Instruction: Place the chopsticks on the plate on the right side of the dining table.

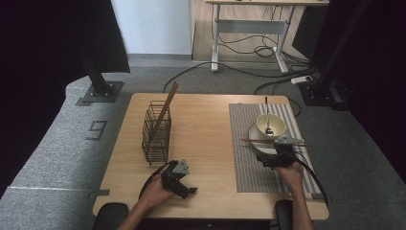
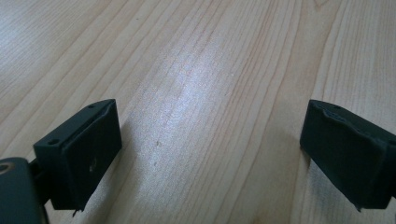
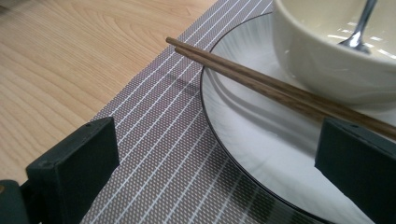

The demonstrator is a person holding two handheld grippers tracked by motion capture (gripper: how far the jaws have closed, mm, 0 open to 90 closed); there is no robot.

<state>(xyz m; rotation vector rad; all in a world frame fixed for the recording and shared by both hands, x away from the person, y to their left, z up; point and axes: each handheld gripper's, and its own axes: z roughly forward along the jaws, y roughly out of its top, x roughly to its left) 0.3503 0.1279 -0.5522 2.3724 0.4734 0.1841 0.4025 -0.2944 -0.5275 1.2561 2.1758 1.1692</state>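
High view, right gripper (image 1: 276,154): hand low over plate (image 3: 261,140), jaws wide apart, empty, beside chopsticks (image 3: 261,84).
Left gripper (image 2: 210,154): jaws spread, empty, over table (image 2: 196,70).

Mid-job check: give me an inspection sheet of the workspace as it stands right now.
Surface: wooden table, striped placemat on its right half.
Job's things: chopsticks across the plate rim; one chopstick leaning in the wire basket.
Clutter: bowl with spoon on the plate.
Grippers: left gripper open over bare wood; right gripper open, near the plate edge.
Cables: gripper leads trail off the table's near side; loose cables on the floor beyond.
Surroundings: desk frame, black stands.
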